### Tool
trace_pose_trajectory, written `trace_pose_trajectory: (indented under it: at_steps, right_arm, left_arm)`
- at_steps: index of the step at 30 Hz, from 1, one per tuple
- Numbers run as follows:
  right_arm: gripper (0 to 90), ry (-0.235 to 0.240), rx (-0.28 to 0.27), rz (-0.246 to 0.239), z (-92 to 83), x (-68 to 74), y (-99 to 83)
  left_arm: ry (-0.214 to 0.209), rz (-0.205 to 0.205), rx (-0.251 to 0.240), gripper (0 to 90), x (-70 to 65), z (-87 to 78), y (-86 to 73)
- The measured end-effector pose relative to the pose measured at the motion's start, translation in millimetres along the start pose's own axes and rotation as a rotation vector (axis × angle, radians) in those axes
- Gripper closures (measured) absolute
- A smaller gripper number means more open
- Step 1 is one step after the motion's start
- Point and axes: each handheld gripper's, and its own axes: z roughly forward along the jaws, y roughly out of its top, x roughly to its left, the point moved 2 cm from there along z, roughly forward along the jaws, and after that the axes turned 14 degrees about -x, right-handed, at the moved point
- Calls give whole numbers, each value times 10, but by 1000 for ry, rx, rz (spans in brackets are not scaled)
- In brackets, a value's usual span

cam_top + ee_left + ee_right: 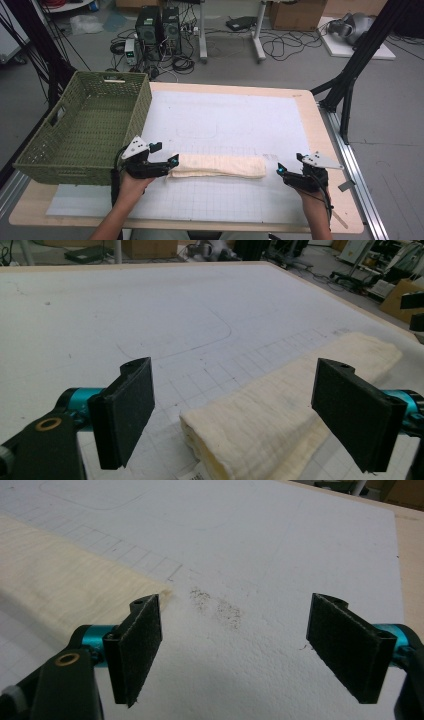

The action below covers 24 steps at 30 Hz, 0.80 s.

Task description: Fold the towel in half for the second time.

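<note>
A cream towel (pixel 217 166), folded into a long strip, lies flat on the white gridded mat (pixel 225 120) near the table's front. My left gripper (pixel 166 154) is at its left end, open. In the left gripper view the towel's end (pixel 280 415) lies between the wide-apart pads (pixel 127 410) of that gripper (pixel 237 400) without touching them. My right gripper (pixel 289 163) hovers just past the towel's right end, open. In the right gripper view that gripper (pixel 235 645) has bare mat between its jaws, and the towel (pixel 60 575) ends beside the left pad (pixel 142 645).
A green woven basket (pixel 127 125), empty, stands on the table's left side, close behind my left hand. The table's wooden edge (pixel 320 140) runs right of the mat. Cables, computer cases and a black stand are on the floor beyond.
</note>
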Motion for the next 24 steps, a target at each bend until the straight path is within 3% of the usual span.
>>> trace_pose_trajectory:
  at_steps: [12, 24]
  right_arm:
    - [194, -4, 11, -17, 31, -2, -11]
    - [167, -10, 18, -13, 40, 8, -17]
  left_arm:
    - [7, -20, -28, 179, 30, -25, 21]
    - [18, -25, 0, 178, 43, -12, -5]
